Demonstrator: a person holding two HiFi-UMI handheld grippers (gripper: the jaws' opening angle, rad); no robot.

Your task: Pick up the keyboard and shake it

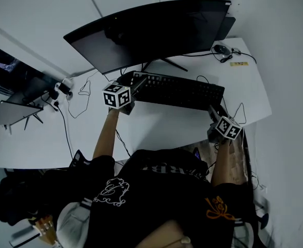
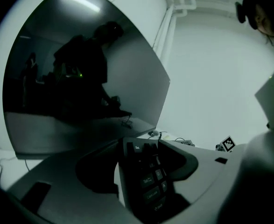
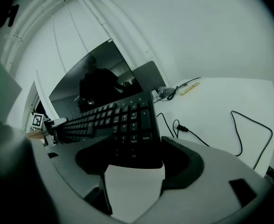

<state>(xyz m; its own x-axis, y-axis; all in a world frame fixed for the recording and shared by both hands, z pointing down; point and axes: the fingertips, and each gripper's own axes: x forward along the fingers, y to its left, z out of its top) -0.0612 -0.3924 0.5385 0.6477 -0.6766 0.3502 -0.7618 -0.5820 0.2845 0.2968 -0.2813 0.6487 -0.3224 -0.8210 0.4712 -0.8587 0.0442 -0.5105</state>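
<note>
Bare forearms (image 1: 105, 136) carry the left gripper (image 1: 136, 84), clenched on the Esc end of the flat black plastic keyboard (image 1: 179, 91) before the curved black monitor (image 1: 151, 32), and the right gripper (image 1: 213, 110), clenched on its numpad end; best raise both ends together, level.

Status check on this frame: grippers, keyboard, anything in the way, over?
Both shut on keyboard: left gripper at its left end, right gripper at right end. Off the desk or not, unclear. Close behind: monitor; loose cable at right.
</note>
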